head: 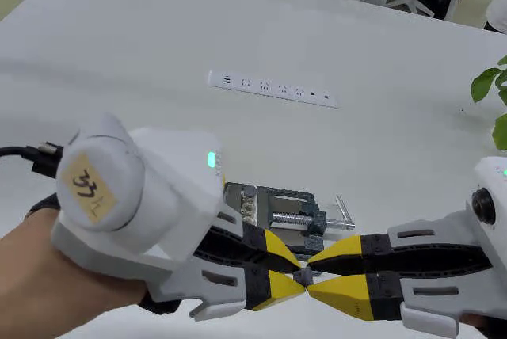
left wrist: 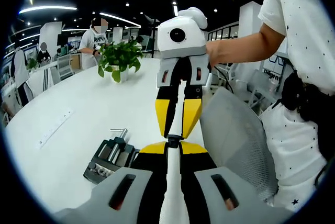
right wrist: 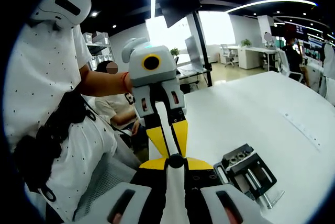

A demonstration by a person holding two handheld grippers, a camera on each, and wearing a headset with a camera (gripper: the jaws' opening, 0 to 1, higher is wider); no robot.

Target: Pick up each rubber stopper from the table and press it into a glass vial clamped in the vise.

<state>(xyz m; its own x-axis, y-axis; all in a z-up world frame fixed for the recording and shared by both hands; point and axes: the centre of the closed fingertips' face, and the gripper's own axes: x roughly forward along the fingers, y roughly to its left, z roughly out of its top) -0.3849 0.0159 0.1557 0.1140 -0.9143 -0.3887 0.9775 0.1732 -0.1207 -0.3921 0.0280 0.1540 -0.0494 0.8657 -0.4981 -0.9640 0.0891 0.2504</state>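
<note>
Tip to tip over the counter (head: 380, 141), the left hand-held gripper (head: 298, 276) and right hand-held gripper (head: 313, 277) were both nearly closed, pinching one small grey rubber stopper (head: 304, 277) at six o'clock of the vise (head: 277, 211): likely light, squashy and grippy, best nipped across its sides.

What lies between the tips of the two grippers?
A small dark stopper, where the left gripper and right gripper meet tip to tip, in the head view.

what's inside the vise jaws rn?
Small round vials clamped in the vise. Stoppered or not: can't tell. In the head view the left tool, gripping a stopper, covers its near edge.
</note>
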